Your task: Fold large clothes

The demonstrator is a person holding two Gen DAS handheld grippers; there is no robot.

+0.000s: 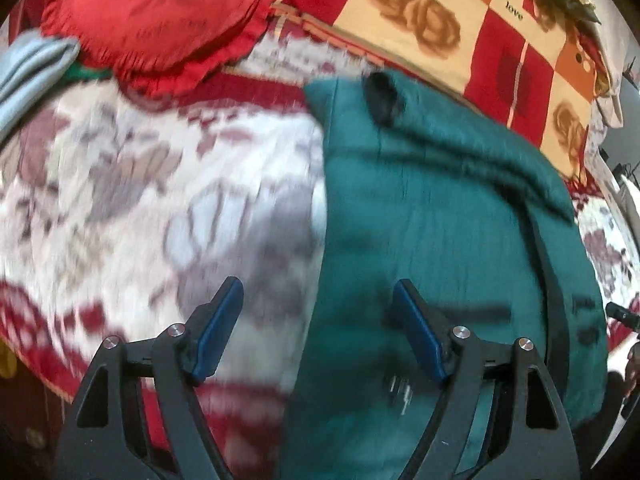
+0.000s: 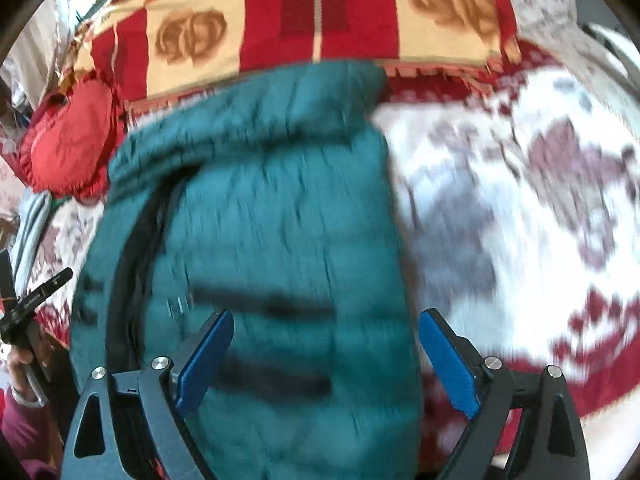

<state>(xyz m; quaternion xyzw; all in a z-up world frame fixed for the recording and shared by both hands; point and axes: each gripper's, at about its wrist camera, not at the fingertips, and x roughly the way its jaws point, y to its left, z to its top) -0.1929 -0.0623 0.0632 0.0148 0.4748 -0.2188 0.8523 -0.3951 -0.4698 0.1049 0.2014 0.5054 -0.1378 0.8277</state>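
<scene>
A teal quilted jacket (image 1: 440, 208) lies folded lengthwise on the bed, with a black zipper edge along one side. It also shows in the right wrist view (image 2: 272, 216). My left gripper (image 1: 318, 308) is open and empty, hovering over the jacket's left edge near its lower end. My right gripper (image 2: 326, 344) is open and empty, hovering over the jacket's right edge near its lower end. Both views are blurred by motion.
The bed has a white and maroon floral cover (image 1: 140, 184). A red frilled cushion (image 1: 160, 16) and a grey cloth (image 1: 28, 68) lie at the far left. A red, cream and orange checked blanket (image 2: 320, 12) lies behind the jacket.
</scene>
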